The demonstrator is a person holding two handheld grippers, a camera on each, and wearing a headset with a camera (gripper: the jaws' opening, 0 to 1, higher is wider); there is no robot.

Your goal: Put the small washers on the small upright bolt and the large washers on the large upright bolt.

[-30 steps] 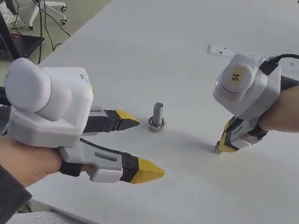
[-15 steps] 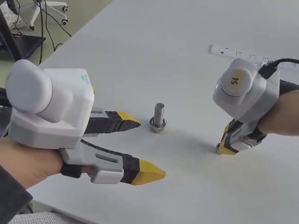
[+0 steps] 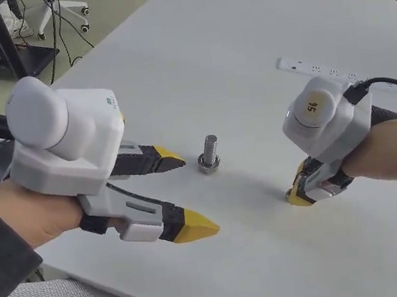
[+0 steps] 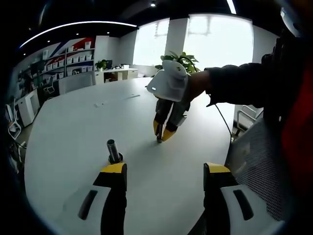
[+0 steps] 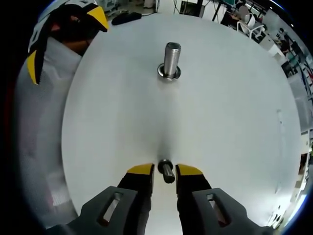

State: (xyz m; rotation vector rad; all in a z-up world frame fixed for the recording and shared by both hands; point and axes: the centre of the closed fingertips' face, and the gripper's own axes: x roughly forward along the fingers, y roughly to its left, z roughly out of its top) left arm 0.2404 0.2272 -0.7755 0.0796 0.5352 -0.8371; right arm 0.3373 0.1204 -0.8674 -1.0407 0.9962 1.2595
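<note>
A large bolt stands upright mid-table with a washer around its base; it shows too in the left gripper view. My left gripper hovers just left of it, jaws wide open and empty. To the right, my right gripper points down at the table with its yellow tips closed narrowly around a small bolt. The left gripper view shows that gripper with its tips touching the tabletop.
The white table runs far back, and its near edge passes just below the left gripper. A white power strip lies behind the right gripper. An office chair stands on the floor at the far left.
The right gripper has shifted slightly left and down over the small bolt. The left gripper and the large bolt have stayed where they were.
</note>
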